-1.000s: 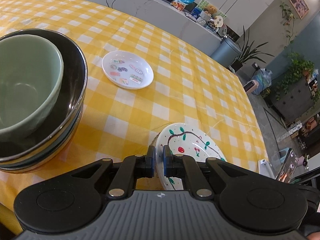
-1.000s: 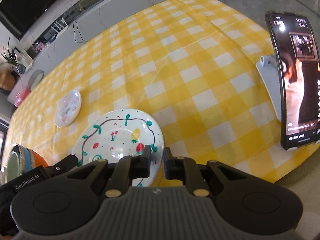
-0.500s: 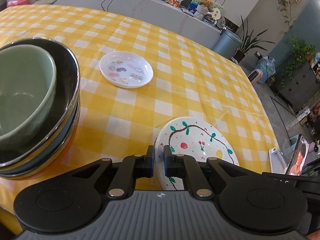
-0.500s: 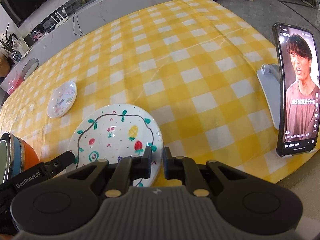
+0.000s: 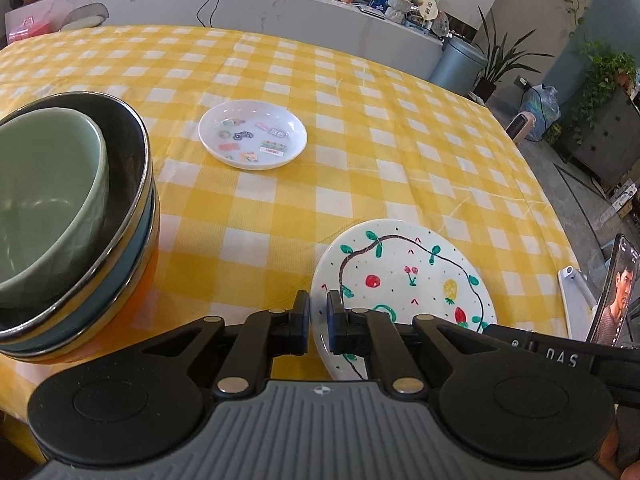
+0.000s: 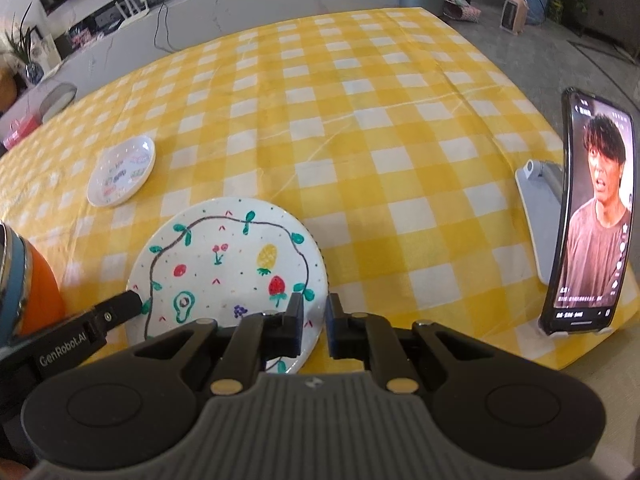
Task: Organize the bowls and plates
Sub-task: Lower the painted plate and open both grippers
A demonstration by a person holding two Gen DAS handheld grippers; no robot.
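"GenRobot.AI" – left gripper (image 6: 134,304) label

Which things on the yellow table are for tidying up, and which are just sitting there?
For tidying: fruit-painted plate, small sticker plate, green bowl nested in the stacked bowls.
Just sitting there: phone on its white stand, checked tablecloth.

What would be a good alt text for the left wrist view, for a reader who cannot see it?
The left gripper is closed on the near-left rim of a white plate painted with fruit and a vine, on a yellow checked tablecloth. To the left stands a stack of bowls with a green bowl on top; farther back lies a small white dish with stickers.
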